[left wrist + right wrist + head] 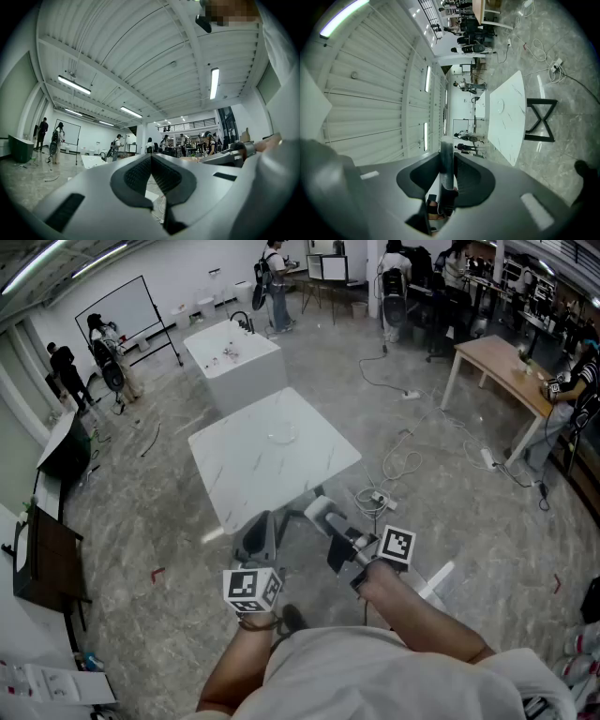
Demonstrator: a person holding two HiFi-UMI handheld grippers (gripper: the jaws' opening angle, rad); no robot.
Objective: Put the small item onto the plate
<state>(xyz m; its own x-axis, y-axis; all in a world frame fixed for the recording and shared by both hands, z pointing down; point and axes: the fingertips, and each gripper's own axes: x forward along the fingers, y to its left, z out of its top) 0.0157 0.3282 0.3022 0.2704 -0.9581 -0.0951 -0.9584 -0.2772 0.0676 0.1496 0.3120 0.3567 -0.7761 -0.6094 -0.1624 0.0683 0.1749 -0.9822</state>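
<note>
Grey marbled floor fills a wide hall. A white marble worktop stands ahead of the person, and the people at desks far behind it are too small to tell apart. On that worktop the plate is clear glass and shows only as a faint ring toward the far side. The right gripper view catches it as a pale smudge. The person's own trunk cuts off both forearms at the bottom of the head view.

The left tool sits short of the worktop's near edge, its jaws together with nothing between them. The right tool is clamped on the small item, held in the air just off the worktop's near edge and well apart from the plate.

Seen along the jaws, the small item is a thin, pale grey-white piece that stands up past the pads. Its top end is rounded and its lower end is lost in shadow behind the jaws. What kind of thing it is cannot be told. In the head view it is only a whitish blob at the tool's tip.
</note>
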